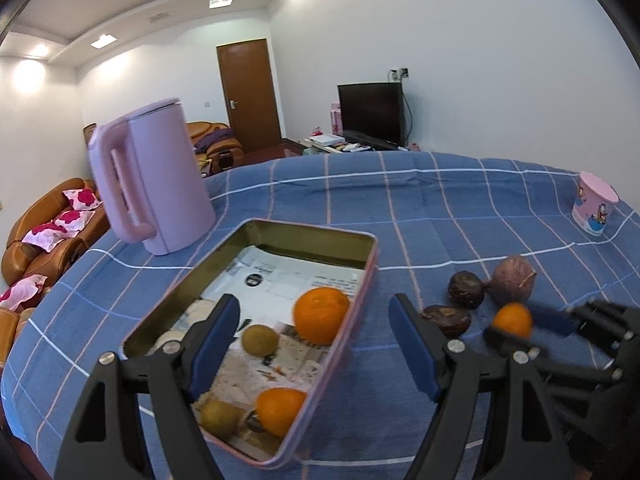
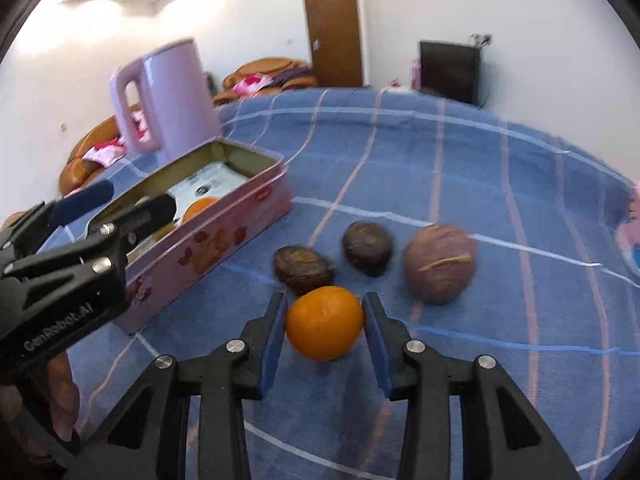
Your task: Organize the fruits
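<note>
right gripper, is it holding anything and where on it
The right gripper is shut on the small orange, pads against its left and right sides.

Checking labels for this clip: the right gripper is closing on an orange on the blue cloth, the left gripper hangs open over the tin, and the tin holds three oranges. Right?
Not quite: the tin holds two oranges, and, plus two small greenish fruits, as the left wrist view shows. The rest stands: the right gripper is at an orange on the blue cloth, and the left gripper is open over the tin.

Pink kettle [image 1: 160, 184], cartoon cup [image 1: 593, 209], TV [image 1: 370, 113].
</note>
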`<state>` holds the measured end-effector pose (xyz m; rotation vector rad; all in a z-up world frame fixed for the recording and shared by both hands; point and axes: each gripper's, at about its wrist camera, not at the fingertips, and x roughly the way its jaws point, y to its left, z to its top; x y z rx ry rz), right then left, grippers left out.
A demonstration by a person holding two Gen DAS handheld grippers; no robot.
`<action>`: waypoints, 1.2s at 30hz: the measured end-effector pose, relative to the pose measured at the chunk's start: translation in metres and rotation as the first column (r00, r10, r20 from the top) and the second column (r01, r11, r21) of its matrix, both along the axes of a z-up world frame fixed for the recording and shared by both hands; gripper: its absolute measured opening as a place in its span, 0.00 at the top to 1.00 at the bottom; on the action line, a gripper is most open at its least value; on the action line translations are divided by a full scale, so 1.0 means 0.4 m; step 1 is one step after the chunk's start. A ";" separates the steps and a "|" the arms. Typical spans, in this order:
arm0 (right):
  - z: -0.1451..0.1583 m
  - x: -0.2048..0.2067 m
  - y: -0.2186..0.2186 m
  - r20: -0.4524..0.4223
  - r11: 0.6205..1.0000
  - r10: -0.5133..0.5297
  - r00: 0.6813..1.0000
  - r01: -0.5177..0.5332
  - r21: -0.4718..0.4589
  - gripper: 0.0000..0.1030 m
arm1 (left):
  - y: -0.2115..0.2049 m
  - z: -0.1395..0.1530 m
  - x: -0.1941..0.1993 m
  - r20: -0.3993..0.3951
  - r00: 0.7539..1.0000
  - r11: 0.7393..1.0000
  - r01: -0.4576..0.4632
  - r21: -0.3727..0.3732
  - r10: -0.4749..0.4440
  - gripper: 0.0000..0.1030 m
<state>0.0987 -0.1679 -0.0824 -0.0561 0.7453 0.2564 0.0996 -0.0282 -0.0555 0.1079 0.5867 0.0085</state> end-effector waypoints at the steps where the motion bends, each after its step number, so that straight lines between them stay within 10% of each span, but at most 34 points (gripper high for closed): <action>1: 0.006 -0.003 -0.007 0.021 1.000 -0.023 1.000 0.023 -0.014 0.61 | -0.011 -0.004 0.004 -0.006 1.000 1.000 0.010 0.003 -0.010 0.23; 19: 0.050 -0.026 -0.137 0.153 0.974 -0.227 0.962 0.226 0.023 0.61 | -0.181 -0.072 0.069 -0.152 0.973 0.981 0.183 0.058 -0.173 0.24; 27: 0.047 -0.025 -0.134 0.149 0.976 -0.218 0.965 0.216 0.026 0.61 | -0.189 -0.110 0.120 -0.268 0.937 0.974 0.223 -0.031 -0.223 0.54; 36: 0.046 -0.024 -0.133 0.144 0.981 -0.196 0.970 0.193 0.038 0.60 | -0.180 -0.097 0.106 -0.231 0.947 0.975 0.215 -0.056 -0.222 0.56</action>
